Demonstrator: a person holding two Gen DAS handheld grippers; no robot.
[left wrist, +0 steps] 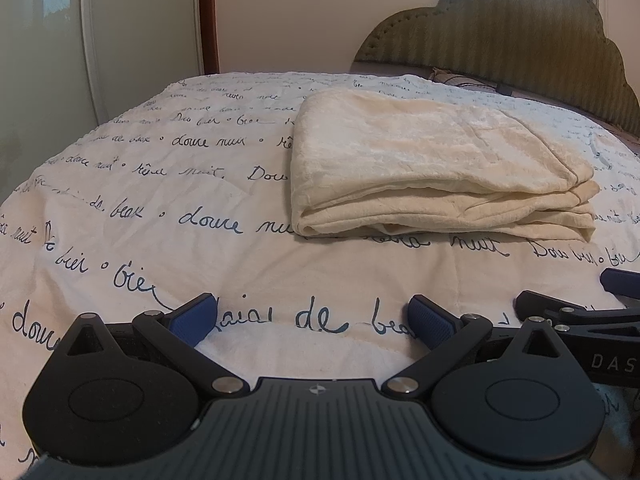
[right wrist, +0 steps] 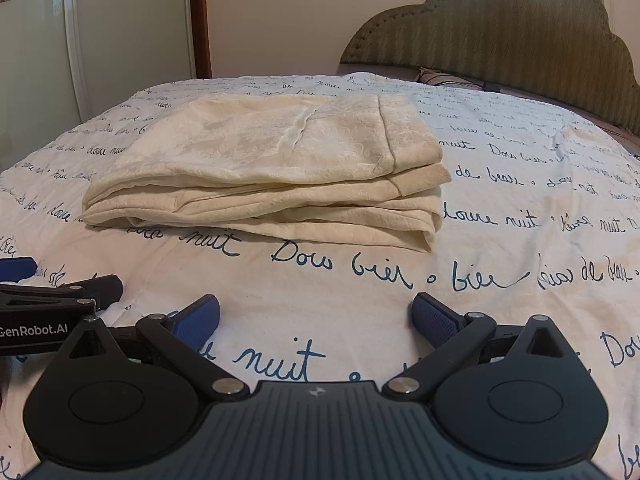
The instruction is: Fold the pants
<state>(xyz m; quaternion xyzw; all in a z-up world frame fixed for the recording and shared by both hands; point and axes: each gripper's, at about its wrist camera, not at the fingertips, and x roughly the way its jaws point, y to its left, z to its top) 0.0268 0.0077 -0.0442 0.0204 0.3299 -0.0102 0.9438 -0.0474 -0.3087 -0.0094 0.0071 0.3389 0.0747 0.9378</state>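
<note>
My left gripper point(left wrist: 312, 322) sits low in the bottom of its frame, and its two blue fingers point(left wrist: 194, 318) are wide apart with nothing between them. Under them I only see the bedspread point(left wrist: 160, 208), white with dark blue handwriting all over it.

My right gripper point(right wrist: 316, 320) is just the same: down at the bottom of its frame, blue fingers point(right wrist: 434, 320) spread apart, holding nothing. The two grippers are side by side. In the left wrist view, part of my right gripper pokes in at the lower right edge. In the right wrist view, part of my left gripper pokes in at the lower left edge, and I can read white letters on its black side.

The pants point(left wrist: 436, 168) are cream colored and soft looking. They lie folded in a flat pile of layers on the bedspread, ahead of both grippers and not touching them. In the left wrist view the pile is in the middle right of the frame. In the right wrist view the pants point(right wrist: 272, 172) are in the middle left, with the stacked edges facing me.

Behind the bed stands a green padded headboard point(right wrist: 500, 32) at the upper right. A pale wardrobe door point(left wrist: 140, 32) is at the upper left.
</note>
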